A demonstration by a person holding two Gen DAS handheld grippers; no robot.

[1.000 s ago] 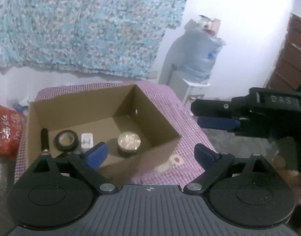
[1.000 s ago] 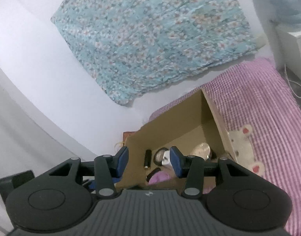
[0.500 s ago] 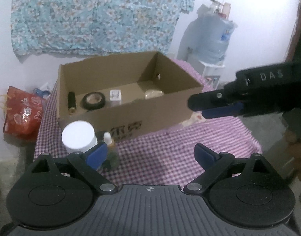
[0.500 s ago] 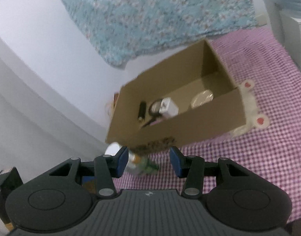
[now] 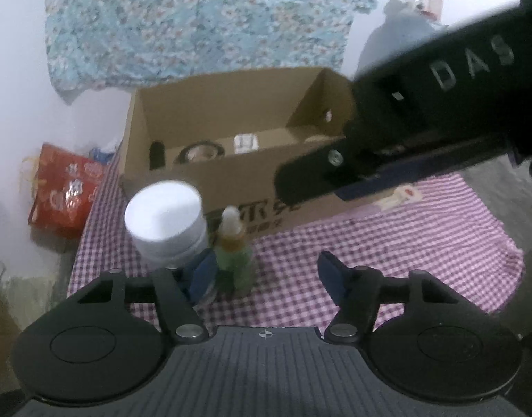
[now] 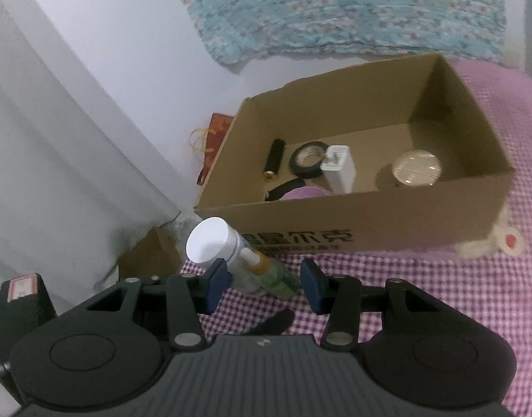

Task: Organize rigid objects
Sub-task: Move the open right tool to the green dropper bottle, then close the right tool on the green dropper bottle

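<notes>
green dropper bottle stands between the right gripper pads, untouched; jaws part-open.

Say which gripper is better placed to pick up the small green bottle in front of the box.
Likely the right gripper: the green bottle lies between its open jaws. The left gripper, its jaws just closing with nothing between them, sits off to one side, the bottle by one finger beside the white jar.

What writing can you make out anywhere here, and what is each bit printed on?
"DAS": raised letters on the side of the right gripper, seen from the left wrist.
Dark printed characters on the front of the cardboard box: too blurred to read.
Red label on a black block at the left edge: too small to read.
Red bag: pattern only, unreadable.
</notes>
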